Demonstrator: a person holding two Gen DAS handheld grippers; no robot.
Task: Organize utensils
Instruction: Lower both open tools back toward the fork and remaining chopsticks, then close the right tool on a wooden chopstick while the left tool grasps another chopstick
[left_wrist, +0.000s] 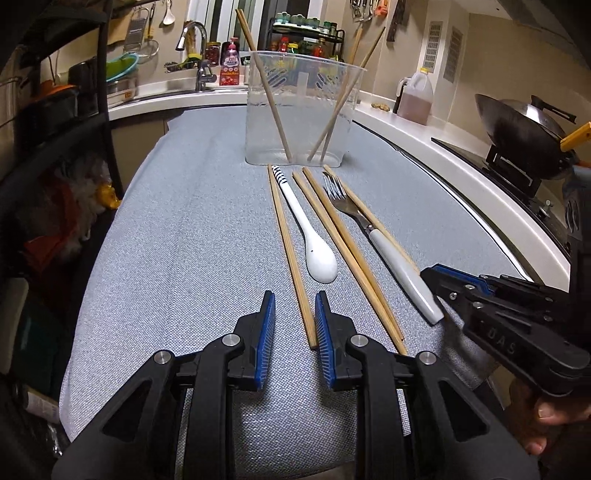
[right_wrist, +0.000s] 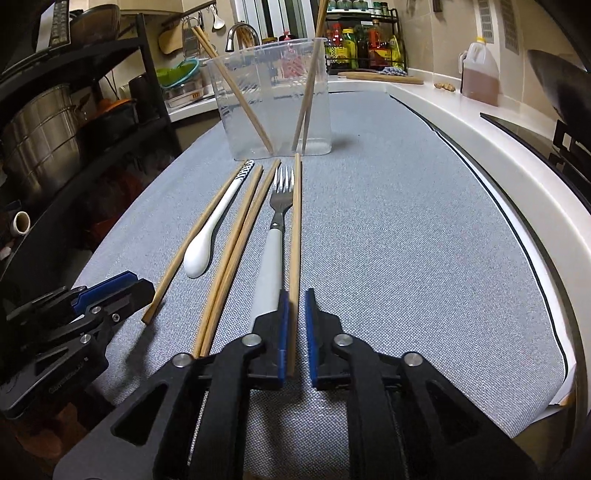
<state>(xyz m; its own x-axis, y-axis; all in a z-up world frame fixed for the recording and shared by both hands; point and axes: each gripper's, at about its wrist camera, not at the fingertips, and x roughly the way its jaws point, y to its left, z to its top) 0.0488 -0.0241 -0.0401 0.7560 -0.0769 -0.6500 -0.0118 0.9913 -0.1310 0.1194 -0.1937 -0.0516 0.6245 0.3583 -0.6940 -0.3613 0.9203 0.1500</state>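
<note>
A clear plastic container (left_wrist: 301, 122) stands at the far end of the grey cloth (left_wrist: 184, 221) with several chopsticks leaning in it. In front of it lie a single chopstick (left_wrist: 288, 251), a white spoon (left_wrist: 314, 243), a chopstick pair (left_wrist: 343, 251), a white-handled fork (left_wrist: 373, 229) and one more chopstick (right_wrist: 295, 229). My left gripper (left_wrist: 295, 310) is low over the cloth and open, straddling the near end of the leftmost chopstick. My right gripper (right_wrist: 297, 306) is open around the rightmost chopstick, which rests against its left pad with a gap to the right pad.
A white counter edge (right_wrist: 498, 155) curves along the right, with a wok (left_wrist: 524, 129) on the stove and an oil jug (left_wrist: 417, 96). A black shelf rack (right_wrist: 74, 110) with pots stands on the left. The sink tap (left_wrist: 199, 48) is behind the container.
</note>
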